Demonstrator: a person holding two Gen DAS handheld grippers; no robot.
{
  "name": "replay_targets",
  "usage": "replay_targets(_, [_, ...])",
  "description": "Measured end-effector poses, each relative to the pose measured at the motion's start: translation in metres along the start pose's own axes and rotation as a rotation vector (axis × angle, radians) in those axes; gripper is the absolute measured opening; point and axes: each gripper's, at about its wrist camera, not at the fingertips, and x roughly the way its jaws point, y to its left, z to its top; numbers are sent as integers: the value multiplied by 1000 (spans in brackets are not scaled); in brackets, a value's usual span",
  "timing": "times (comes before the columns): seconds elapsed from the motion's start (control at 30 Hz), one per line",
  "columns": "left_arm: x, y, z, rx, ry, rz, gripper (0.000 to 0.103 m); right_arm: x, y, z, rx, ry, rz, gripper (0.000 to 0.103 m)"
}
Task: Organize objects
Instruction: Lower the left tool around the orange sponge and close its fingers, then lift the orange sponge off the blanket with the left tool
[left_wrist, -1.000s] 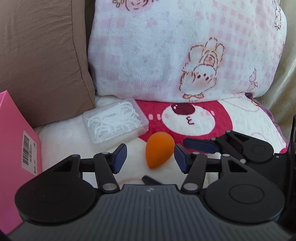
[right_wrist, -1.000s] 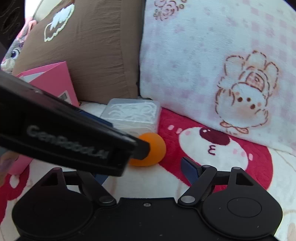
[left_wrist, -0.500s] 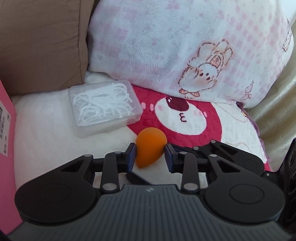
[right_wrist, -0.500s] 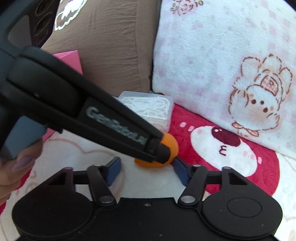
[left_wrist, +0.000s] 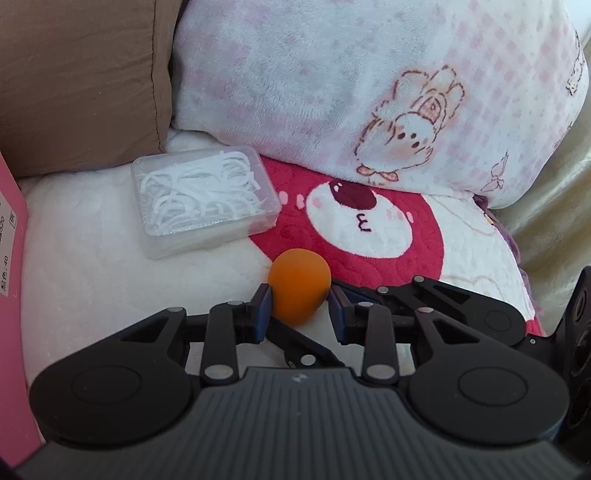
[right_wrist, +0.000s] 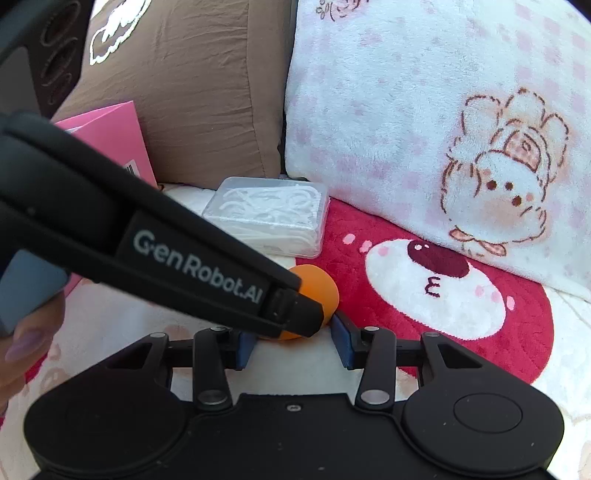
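Note:
An orange egg-shaped sponge (left_wrist: 299, 291) lies on the white and red blanket (left_wrist: 92, 258). My left gripper (left_wrist: 300, 310) is shut on it, blue pads against both of its sides. In the right wrist view the sponge (right_wrist: 321, 288) shows just past the left gripper's long black finger (right_wrist: 207, 266), which crosses the picture. My right gripper (right_wrist: 293, 345) is closing. That finger's tip and the sponge's near end sit between its blue pads, which do not press on either. The right gripper's fingers (left_wrist: 424, 295) reach under the left one.
A clear box of white floss picks (left_wrist: 205, 199) lies just behind the sponge on the left. A pink carton (left_wrist: 11, 295) stands at the far left. A brown pillow (left_wrist: 74, 74) and a pink-checked fleece pillow (left_wrist: 369, 92) wall off the back. A person's hand (right_wrist: 26, 343) holds the left gripper.
The left gripper's jaws went from wide apart to shut on the sponge, and its view rolled a little. The right gripper's jaws narrowed a lot around the same spot.

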Motion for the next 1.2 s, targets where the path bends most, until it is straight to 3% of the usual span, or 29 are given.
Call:
replay_targets(0.27, [-8, -6, 0, 6, 36, -5, 32, -9, 10, 1, -65, 10, -6, 49])
replay_targets(0.8, [-35, -14, -12, -11, 37, -48, 32, -28, 13, 6, -36, 55, 15, 49])
replay_targets(1.2, [-62, -20, -19, 1, 16, -59, 32, -52, 28, 16, -94, 41, -6, 50])
